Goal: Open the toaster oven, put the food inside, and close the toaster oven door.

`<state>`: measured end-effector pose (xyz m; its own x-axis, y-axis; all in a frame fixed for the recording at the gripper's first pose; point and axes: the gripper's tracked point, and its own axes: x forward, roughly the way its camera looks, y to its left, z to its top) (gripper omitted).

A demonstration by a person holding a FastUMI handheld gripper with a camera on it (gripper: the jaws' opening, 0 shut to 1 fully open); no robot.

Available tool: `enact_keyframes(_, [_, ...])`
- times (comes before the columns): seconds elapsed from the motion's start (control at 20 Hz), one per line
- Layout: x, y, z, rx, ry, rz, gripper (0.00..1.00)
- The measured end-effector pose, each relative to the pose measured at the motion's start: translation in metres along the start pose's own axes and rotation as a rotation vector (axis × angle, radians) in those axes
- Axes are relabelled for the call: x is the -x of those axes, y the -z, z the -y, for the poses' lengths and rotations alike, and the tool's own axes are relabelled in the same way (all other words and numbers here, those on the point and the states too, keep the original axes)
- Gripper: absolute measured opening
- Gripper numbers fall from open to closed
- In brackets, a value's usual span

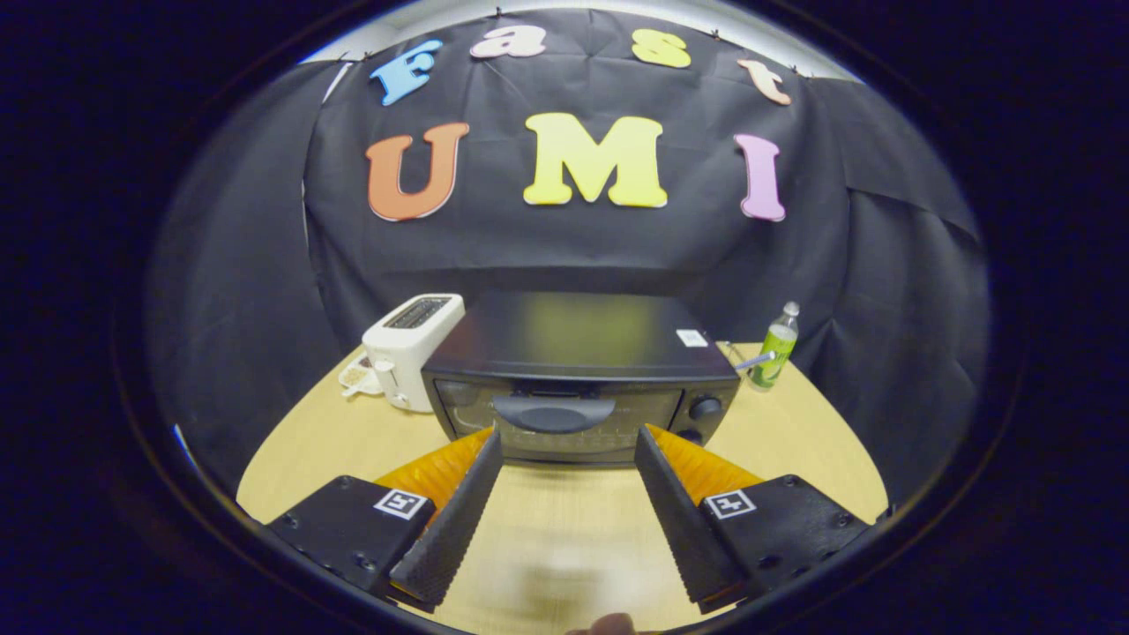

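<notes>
Black cloth wall (564, 251) hangs draped behind a light wooden table (564, 520) under soft indoor light.

- The gripper (569, 441) has two wedge-shaped fingers (450, 520) whose inner faces are covered in a fine ribbed, grippy texture
- Each finger's outer flank is stepped in ridges
- Behind each finger sits a flat dark plate (353, 529) with rounded corners and small screws along its edges
- Each plate carries a square white-bordered marker (401, 504) with a black pattern
</notes>
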<state>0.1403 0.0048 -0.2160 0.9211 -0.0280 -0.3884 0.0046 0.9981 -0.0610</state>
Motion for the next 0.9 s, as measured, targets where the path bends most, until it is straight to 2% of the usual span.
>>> enact_keyframes(0.3, [0.094,-0.107,0.010,-0.027,-0.012,0.227,0.99])
enact_keyframes(0.5, [0.141,-0.164,0.022,-0.053,0.018,0.338,0.99])
enact_keyframes(0.7, [0.180,-0.186,0.023,-0.076,0.027,0.385,0.99])
enact_keyframes(0.9, [0.197,-0.177,0.012,-0.079,0.005,0.393,0.99])
